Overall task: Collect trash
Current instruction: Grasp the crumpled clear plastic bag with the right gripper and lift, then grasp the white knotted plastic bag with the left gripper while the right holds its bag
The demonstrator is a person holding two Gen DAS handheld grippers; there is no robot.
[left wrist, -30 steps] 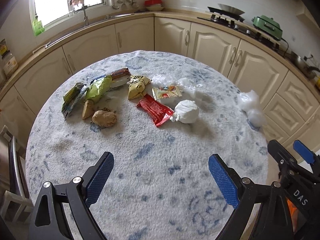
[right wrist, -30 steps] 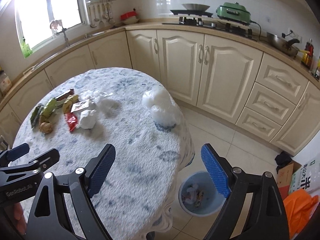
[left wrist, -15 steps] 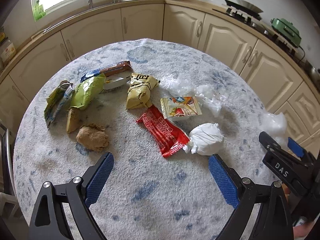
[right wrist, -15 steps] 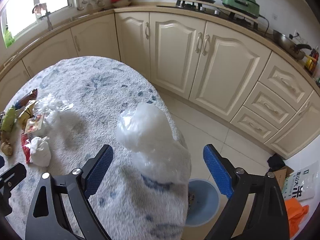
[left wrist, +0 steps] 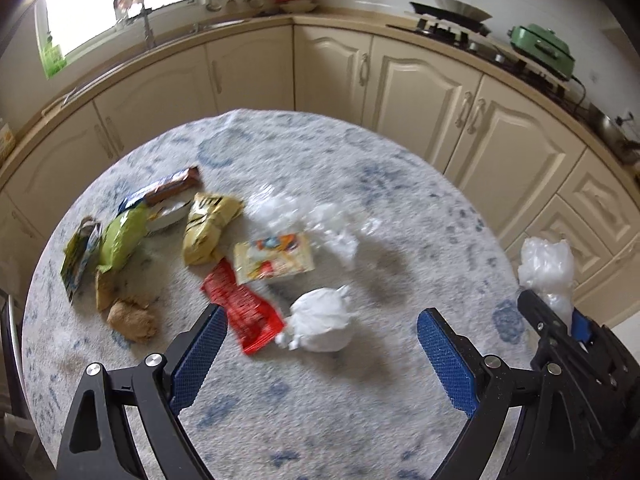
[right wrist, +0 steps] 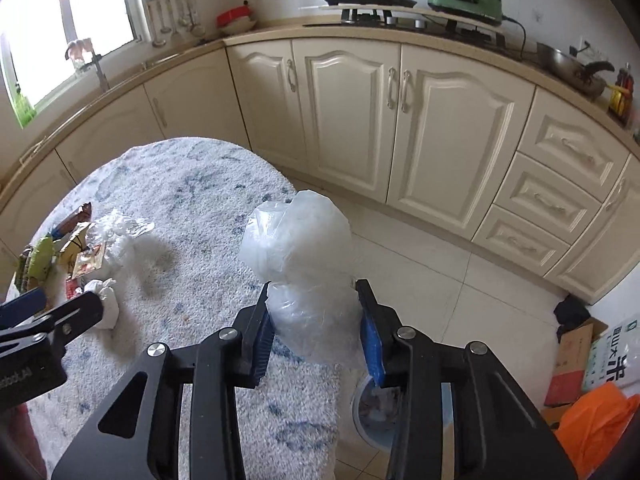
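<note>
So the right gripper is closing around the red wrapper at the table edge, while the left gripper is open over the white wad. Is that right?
Not quite. The right wrist view shows the right gripper closing around the clear plastic bag at the table edge, not the red wrapper. That wrapper lies beside the white wad, where the left gripper is open.

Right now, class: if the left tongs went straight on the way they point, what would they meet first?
Most likely the white knotted bag, lying between the open left tongs; the red wrapper lies close beside it, so depth leaves some doubt.

white, blue-flecked tablecloth (left wrist: 304,408); red wrapper (left wrist: 244,312), yellow packet (left wrist: 208,228), translucent white plastic bag (right wrist: 308,264)
</note>
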